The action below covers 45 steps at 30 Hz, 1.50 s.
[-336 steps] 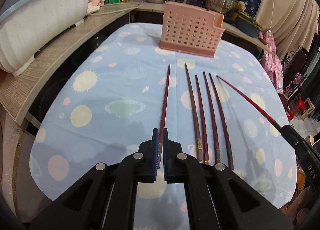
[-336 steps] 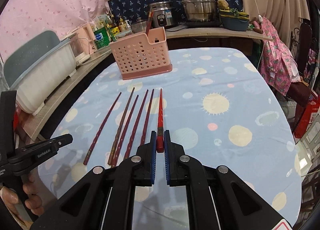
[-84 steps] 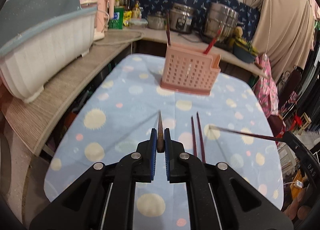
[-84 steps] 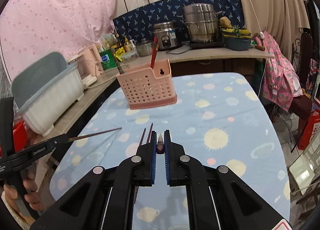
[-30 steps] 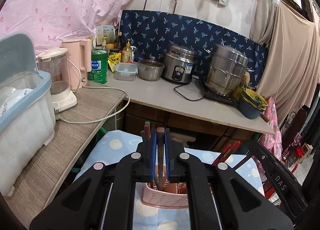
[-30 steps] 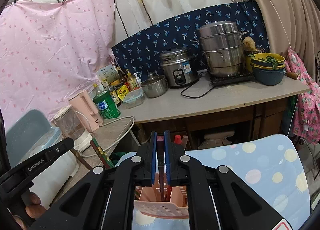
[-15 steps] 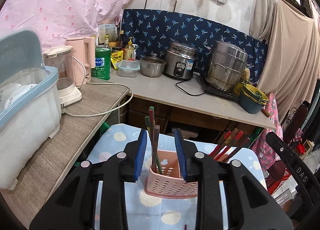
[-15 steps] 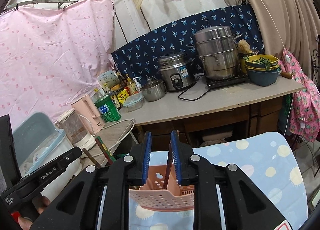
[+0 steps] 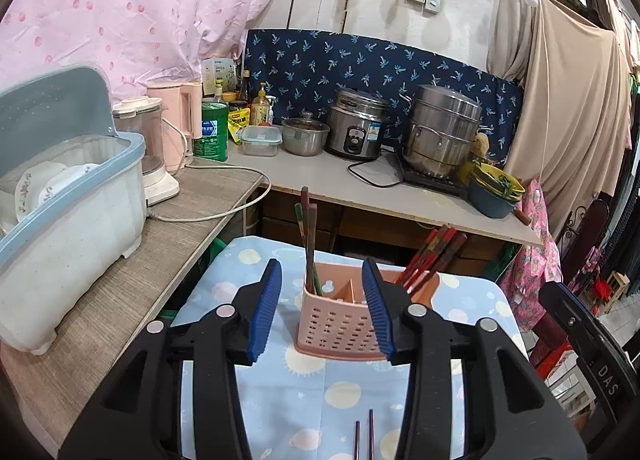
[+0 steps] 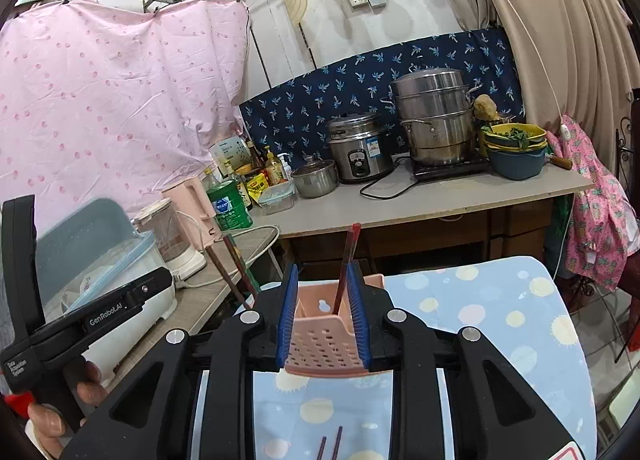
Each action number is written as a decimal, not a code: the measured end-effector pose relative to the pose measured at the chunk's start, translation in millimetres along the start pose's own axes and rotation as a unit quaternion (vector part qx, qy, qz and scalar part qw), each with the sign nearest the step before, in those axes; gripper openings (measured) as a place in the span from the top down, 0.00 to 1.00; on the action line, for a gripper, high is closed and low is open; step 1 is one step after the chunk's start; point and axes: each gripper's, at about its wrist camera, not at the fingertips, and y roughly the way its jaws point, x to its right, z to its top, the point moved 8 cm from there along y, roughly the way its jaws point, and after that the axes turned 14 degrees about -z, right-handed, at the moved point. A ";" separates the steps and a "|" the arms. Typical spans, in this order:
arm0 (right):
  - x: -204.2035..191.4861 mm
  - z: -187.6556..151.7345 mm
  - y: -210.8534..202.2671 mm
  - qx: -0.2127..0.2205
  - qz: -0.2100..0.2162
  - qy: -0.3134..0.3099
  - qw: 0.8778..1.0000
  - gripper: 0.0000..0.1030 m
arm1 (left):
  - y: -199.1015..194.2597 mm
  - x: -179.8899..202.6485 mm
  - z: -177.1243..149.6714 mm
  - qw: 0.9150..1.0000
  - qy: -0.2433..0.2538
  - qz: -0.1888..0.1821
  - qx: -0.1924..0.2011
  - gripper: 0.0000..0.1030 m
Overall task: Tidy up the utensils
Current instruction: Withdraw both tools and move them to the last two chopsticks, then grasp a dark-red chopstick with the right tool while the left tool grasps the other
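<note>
Both sets of fingers, left (image 9: pixel 324 308) and right (image 10: pixel 323 312), gape empty. Ahead of them, the basket (image 9: pixel 340 324) holds most chopsticks (image 9: pixel 310 236); two (image 9: pixel 364 440) remain on the surface beneath.

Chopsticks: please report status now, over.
Left gripper open, right gripper open. Chopsticks standing in pink holder. Two chopsticks on table. Nothing in the way.

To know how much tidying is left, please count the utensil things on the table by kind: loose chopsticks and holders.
Dark red wooden chopsticks lying loose on the spotted blue tablecloth, as far as in view: 2
Pink perforated plastic holder: 1
Total: 3
</note>
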 end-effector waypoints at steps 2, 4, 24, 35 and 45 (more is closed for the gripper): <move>2.8 -5.7 -10.4 -0.001 0.000 0.000 1.000 0.72 | -8.3 3.4 -5.9 1.000 0.007 0.004 0.000 0.56; 5.3 -12.4 -19.3 -0.005 0.002 0.001 1.000 0.72 | -17.1 5.6 -13.6 1.000 0.011 0.004 -0.001 0.56; 17.5 -160.4 -84.1 -0.098 -0.016 -0.073 0.992 0.72 | -69.4 3.5 -143.1 0.997 -0.003 -0.001 -0.079 0.52; 4.3 -255.9 -92.1 -0.172 -0.010 -0.111 0.979 0.72 | -80.1 -0.7 -226.8 0.989 -0.005 0.002 -0.145 0.52; -5.2 -303.5 -81.9 -0.213 -0.012 -0.122 0.969 0.72 | -87.4 -18.2 -262.2 0.984 -0.021 0.014 -0.178 0.52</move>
